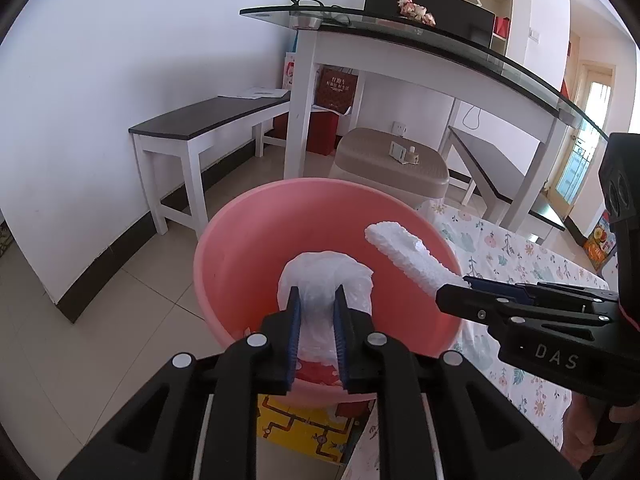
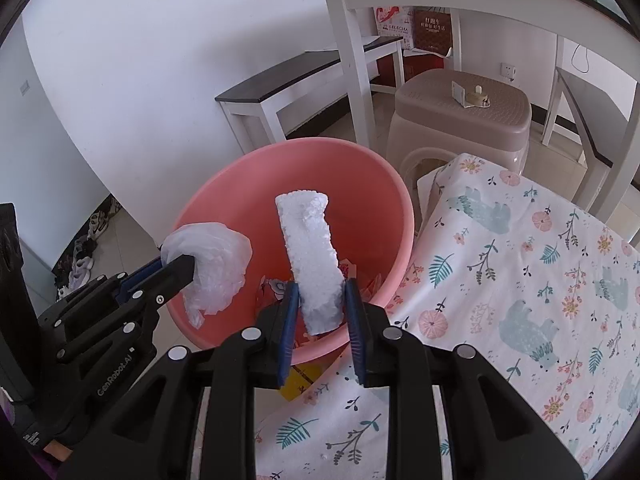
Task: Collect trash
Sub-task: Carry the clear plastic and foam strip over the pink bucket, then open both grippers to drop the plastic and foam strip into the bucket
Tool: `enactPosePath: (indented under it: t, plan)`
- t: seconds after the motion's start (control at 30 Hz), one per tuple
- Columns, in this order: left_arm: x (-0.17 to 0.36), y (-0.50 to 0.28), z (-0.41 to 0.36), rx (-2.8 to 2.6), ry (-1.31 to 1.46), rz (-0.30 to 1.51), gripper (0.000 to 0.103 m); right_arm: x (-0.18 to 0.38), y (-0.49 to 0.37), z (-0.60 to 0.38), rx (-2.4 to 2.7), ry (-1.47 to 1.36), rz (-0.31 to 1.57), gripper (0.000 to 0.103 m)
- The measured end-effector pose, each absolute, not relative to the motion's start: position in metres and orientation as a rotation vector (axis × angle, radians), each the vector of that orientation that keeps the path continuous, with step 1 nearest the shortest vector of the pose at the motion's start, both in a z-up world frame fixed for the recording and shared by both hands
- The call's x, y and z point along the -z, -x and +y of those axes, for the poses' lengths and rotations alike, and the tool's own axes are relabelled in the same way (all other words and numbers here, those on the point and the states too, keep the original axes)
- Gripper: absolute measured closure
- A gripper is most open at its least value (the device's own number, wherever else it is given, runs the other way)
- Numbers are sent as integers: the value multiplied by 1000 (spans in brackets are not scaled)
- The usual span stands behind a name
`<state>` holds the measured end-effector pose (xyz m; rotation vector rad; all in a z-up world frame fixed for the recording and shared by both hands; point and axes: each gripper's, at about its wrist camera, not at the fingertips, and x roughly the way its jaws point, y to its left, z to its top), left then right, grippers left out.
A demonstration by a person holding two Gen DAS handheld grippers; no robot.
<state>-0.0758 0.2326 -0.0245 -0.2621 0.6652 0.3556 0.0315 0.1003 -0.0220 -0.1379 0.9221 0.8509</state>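
A pink plastic bucket [image 1: 240, 248] [image 2: 372, 200] stands on the floor beside the table. My left gripper [image 1: 316, 294] [image 2: 182, 264] is shut on a crumpled white plastic bag [image 1: 326, 276] [image 2: 216, 268] and holds it over the bucket's mouth. My right gripper [image 2: 320, 288] [image 1: 456, 286] is shut on a long white foam strip [image 2: 310, 256] [image 1: 408, 256], also held over the bucket. Some red and patterned wrappers [image 2: 270, 288] lie at the bucket's bottom.
A table with a floral cloth [image 2: 520, 280] [image 1: 516, 264] is at the right of the bucket. A beige plastic stool [image 2: 460, 120] [image 1: 388, 164], a white glass-topped table [image 1: 400, 36] and a dark-topped bench [image 1: 208, 120] stand behind. A yellow box [image 1: 296, 428] lies below the bucket.
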Motion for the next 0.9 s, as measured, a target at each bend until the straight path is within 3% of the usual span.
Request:
enactPosePath:
  t: [0.23, 0.5, 0.9]
  plan:
    - [25, 77, 234, -358, 270, 667, 86, 24, -32, 102, -848, 134, 926, 79]
    - [25, 79, 236, -365, 284, 662, 74, 29, -34, 104, -847, 132, 940, 78]
    - [22, 81, 235, -363, 283, 655, 72, 28, -36, 98, -860, 105, 935, 78]
